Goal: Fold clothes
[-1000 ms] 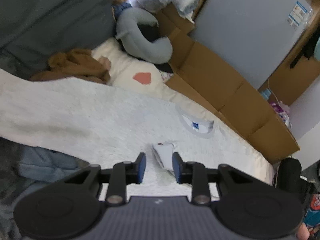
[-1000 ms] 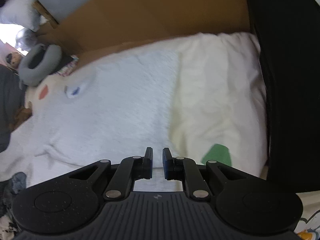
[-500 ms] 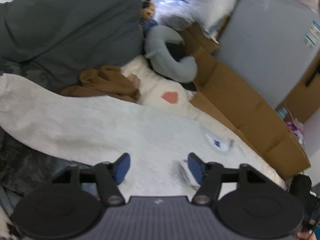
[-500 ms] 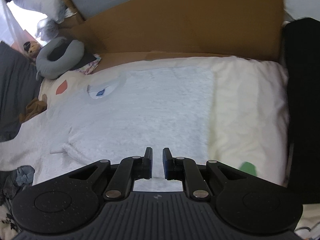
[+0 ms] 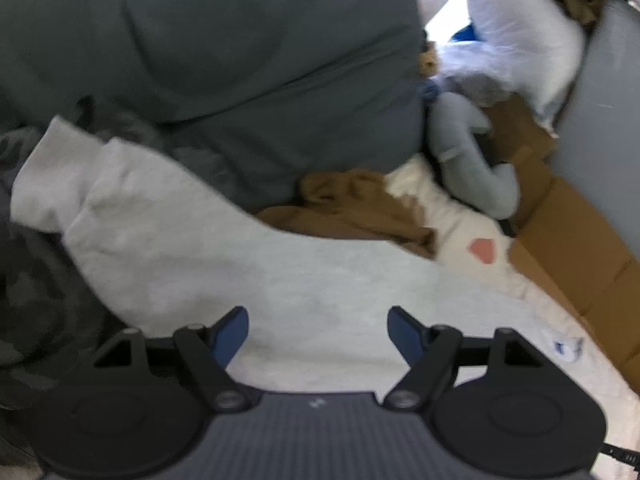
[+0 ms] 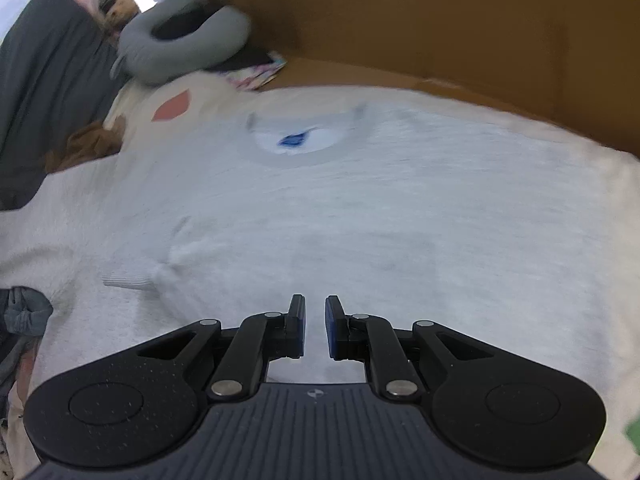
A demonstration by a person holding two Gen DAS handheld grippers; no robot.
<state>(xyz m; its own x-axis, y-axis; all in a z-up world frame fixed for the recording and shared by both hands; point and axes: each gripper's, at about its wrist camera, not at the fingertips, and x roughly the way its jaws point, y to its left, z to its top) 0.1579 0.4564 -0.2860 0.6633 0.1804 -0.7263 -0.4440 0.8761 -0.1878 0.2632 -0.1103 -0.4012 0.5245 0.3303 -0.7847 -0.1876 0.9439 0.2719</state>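
A pale grey sweatshirt [image 6: 360, 208] is spread flat across the bed [image 6: 616, 184], its collar with a blue label [image 6: 294, 141] turned toward the far edge, where brown cardboard [image 6: 400, 20] is stood; one sleeve [image 5: 132, 216] is stretched out toward the bed's head, where a dark grey pillow [image 5: 224, 60], a brown cloth [image 5: 352, 208] and a grey neck pillow [image 6: 180, 48] are gathered. The left tongs [image 5: 318, 334] are held wide above the sweatshirt, their jaws having just been opening, with nothing gripped between them. The right tongs [image 6: 315, 330] are kept nearly closed, only a narrow gap left between the blue pads [image 6: 331, 332], above the sweatshirt's near part, and no cloth is seen pinched in them.
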